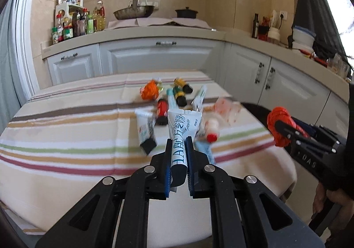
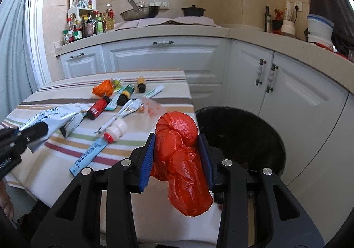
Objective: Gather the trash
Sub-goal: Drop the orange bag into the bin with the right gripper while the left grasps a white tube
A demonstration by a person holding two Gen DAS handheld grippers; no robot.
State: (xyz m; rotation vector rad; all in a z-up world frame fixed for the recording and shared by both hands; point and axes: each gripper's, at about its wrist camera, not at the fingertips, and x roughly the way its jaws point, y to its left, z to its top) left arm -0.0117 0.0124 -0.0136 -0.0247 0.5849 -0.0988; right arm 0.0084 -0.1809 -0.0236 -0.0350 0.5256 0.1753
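Left gripper (image 1: 179, 144) pinched tight on a milk-powder sachet (image 1: 180, 128), lifted off the striped tablecloth (image 1: 66, 137). Right gripper (image 2: 179, 148) half-closed on a knotted red plastic bag (image 2: 181, 155), beside the black bin (image 2: 243, 133). Neither piece binned yet. Left on the cloth: three small bottles, one white yoghurt bottle (image 2: 116, 129), one orange wrapper (image 2: 104, 88), several flat sachets, count unclear.
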